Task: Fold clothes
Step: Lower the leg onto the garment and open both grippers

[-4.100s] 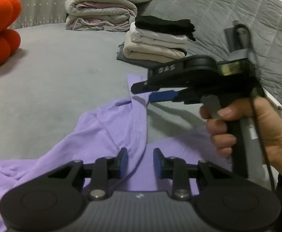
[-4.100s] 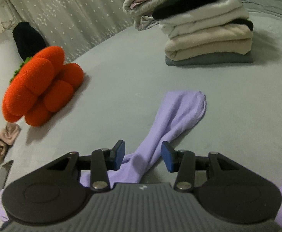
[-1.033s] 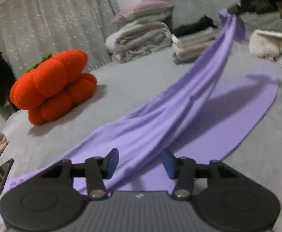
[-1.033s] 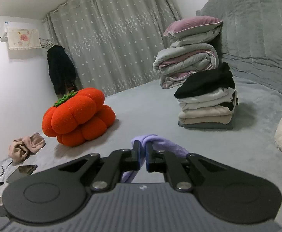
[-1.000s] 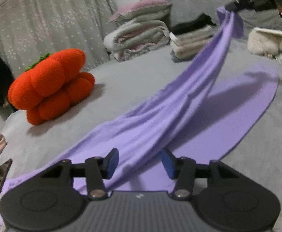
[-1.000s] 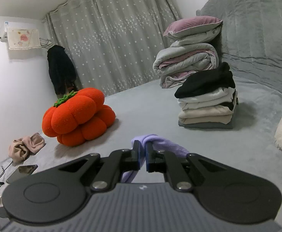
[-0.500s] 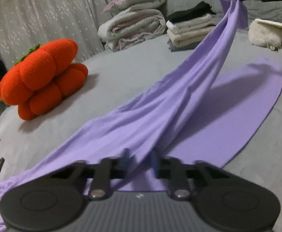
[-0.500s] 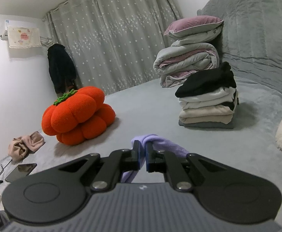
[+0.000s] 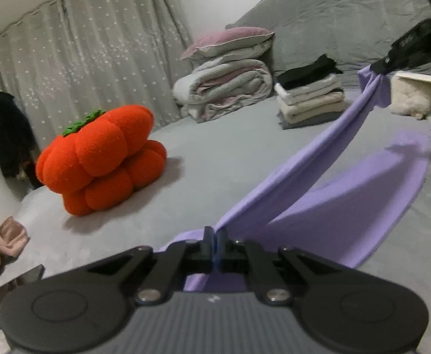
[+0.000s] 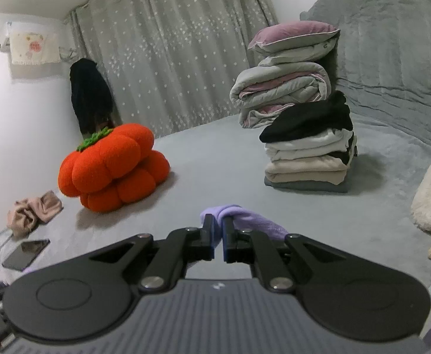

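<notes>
The left gripper [image 9: 216, 237] sits low at the bottom centre of its view, tipped slightly up, jaws pressed together on an edge of the purple garment [image 9: 348, 206]. From there a taut band of the cloth climbs to the upper right of the frame, where the right gripper [image 9: 382, 66] holds its far end in the air; the rest of the garment lies flat on the grey bed [image 9: 215, 159] at the lower right. In the right wrist view the right gripper [image 10: 217, 230] points level across the bed, jaws pinching a bunched fold of the garment [image 10: 245, 216] that spills over the right finger.

One stack of folded clothes [image 10: 309, 153] stands right of centre, black piece on top. Behind it is one rolled quilt [image 10: 280, 94] carrying one pillow [image 10: 292, 37]. One orange pumpkin cushion [image 10: 112, 168] rests at the left, one crumpled pink cloth [image 10: 34, 209] at the left edge, and one phone [image 10: 26, 253] below it.
</notes>
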Motion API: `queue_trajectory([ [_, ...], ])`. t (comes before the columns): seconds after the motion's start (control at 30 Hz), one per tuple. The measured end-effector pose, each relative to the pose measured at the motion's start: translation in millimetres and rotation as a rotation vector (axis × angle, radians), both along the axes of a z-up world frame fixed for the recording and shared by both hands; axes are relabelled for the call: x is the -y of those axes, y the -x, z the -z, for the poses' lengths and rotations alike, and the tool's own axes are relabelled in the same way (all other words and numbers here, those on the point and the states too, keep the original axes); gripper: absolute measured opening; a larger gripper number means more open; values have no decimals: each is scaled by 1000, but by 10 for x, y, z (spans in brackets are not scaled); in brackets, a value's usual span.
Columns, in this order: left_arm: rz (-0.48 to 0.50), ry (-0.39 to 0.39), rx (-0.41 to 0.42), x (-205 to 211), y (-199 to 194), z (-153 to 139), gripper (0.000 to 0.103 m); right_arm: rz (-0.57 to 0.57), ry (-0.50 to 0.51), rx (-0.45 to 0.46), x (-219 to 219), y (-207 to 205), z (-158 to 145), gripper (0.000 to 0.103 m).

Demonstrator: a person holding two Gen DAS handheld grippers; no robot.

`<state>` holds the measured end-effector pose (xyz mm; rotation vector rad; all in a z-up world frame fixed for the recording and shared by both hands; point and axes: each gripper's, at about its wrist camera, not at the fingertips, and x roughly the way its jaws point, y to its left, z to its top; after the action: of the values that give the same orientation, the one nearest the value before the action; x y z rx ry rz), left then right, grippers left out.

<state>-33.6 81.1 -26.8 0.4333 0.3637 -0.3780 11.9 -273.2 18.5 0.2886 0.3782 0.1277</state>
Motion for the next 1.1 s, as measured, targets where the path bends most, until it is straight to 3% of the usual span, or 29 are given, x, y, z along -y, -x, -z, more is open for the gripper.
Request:
queue_trajectory([
  [0.2,64,-52,-110,27,23,243,1,-24,67,-100,-22,19,198,7],
  [0.4,86,-84,-196,64,-4,417,2,-35,146,-263,-29,-17,495,7],
  [0.6,74,-56,-262,37,-66,430,4,-38,174,-431,7,-57,742,7],
  [0.8,61,-27,-304,15,-101,408,6,-33,202,-494,4,-38,800,12],
  [0.9,54,-10,-333,-4,-142,375,16,-16,213,-511,25,-31,777,23],
  [1.0,40,7,-356,-55,-162,329,41,2,204,-513,65,-23,731,38],
  [1.1,28,34,-378,-121,-184,282,46,5,177,-501,101,-22,667,40],
])
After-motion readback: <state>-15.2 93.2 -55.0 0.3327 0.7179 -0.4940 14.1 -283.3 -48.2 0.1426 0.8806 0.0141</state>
